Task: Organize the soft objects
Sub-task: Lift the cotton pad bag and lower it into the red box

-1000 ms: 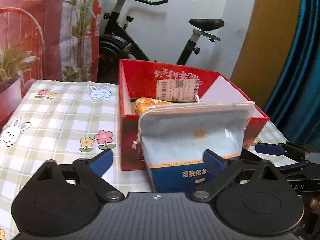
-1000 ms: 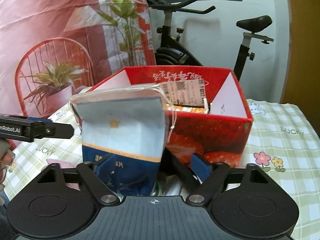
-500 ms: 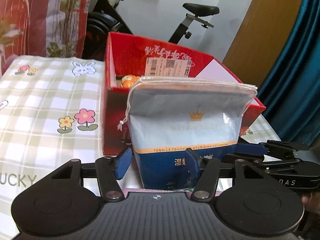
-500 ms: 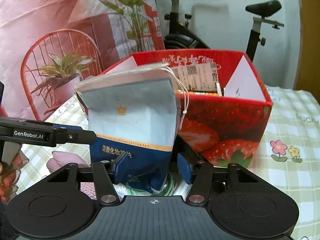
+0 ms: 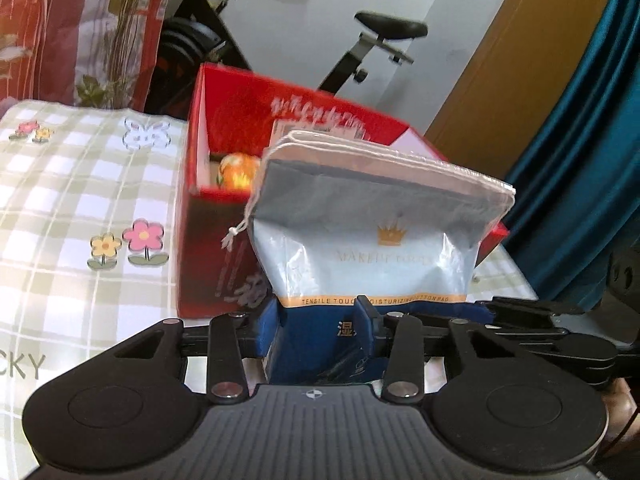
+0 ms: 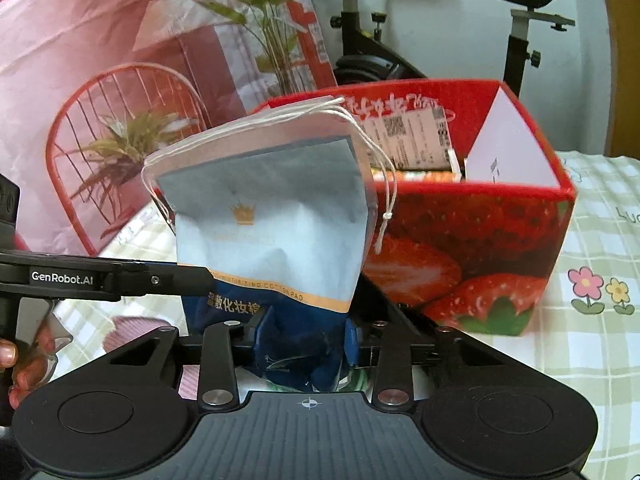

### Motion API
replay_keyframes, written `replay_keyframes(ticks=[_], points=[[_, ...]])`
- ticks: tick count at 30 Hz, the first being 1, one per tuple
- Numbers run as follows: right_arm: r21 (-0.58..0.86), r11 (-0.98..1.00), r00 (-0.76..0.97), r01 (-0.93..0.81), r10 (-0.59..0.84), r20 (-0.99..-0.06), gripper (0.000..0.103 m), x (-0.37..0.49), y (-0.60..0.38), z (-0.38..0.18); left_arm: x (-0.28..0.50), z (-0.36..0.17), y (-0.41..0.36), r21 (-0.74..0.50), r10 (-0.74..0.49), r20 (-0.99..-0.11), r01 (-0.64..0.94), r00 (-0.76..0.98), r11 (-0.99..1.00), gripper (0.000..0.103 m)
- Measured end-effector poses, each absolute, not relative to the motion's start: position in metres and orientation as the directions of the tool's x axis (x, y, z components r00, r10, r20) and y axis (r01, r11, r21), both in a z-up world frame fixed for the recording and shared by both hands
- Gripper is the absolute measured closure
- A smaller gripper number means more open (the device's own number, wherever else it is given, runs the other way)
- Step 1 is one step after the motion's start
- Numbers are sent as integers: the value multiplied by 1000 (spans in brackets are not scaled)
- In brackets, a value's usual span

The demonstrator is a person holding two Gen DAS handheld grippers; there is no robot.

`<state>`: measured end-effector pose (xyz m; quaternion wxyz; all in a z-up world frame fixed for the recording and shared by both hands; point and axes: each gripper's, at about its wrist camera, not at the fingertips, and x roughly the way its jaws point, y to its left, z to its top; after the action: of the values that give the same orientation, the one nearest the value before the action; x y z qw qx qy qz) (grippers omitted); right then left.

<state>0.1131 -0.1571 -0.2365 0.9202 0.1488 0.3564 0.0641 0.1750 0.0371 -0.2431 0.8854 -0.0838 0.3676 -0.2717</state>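
Pouch print: cotton pad pouch (image 5: 372, 240) shows gold crown, "TENSILE TOUC…ISTURIZING COTTON PAD", Chinese characters on navy base.
Box print: red box (image 6: 472, 248) with strawberries, white script, shipping label with QR code.
Other text: "GenRobot.AI" on left gripper (image 6: 256, 320) arm; "CKY" on tabletop (image 5: 60, 200) cloth.
Left fingers: (image 5: 268, 328) narrow, pinching pouch base.
Right gripper: (image 6: 304, 340) fingers narrow, clamping the same base.
Pouch place: upright, just in front of box (outside it).
Change: 1 s ago left fingers were wide apart; both sets have since closed in on pouch.
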Motion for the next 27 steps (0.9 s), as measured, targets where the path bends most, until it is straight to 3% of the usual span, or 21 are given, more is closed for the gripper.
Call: replay_keyframes(ticks=[17,22,27], points=[[326,943,872,-70,217,-439,70,124,-188,-132,175,-144,22,-253,-567,-403,508,718,823,60],[319,946,864,-66,214,-456,70,155,-196,-124,208,-140,18,-299,-568,-404,483,717,823,60],[333,942,824,-24,207,-526,71,196,-206,-139,243,-155,14,-334,-564,-478,454,673,826,60]])
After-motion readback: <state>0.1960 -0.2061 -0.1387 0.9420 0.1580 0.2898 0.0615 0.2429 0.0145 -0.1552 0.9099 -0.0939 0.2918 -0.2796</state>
